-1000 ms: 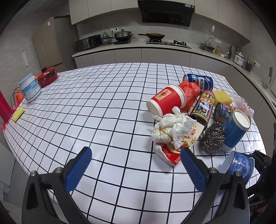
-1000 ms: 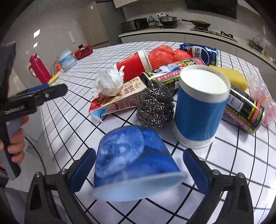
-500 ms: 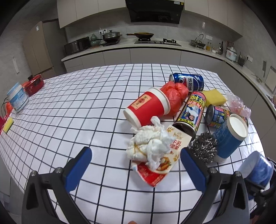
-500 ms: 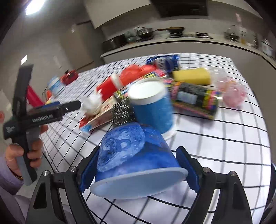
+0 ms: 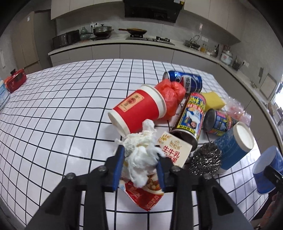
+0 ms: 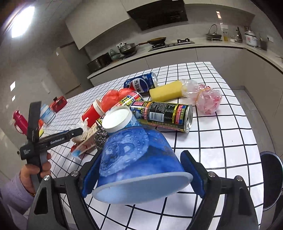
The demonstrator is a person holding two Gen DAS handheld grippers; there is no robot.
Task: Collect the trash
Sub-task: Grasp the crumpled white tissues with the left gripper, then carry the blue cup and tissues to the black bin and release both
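Left wrist view: the left tongs, wide apart a second ago, now clamp the tissue; right tongs still grip the bowl, lifted off the desk.

A: What was the room like?
B: A kitchen. The table had white tiles with black lines. Behind it stood a grey counter, pale cabinets and a black hood.
A: And the light?
B: A ceiling lamp shone brightly.
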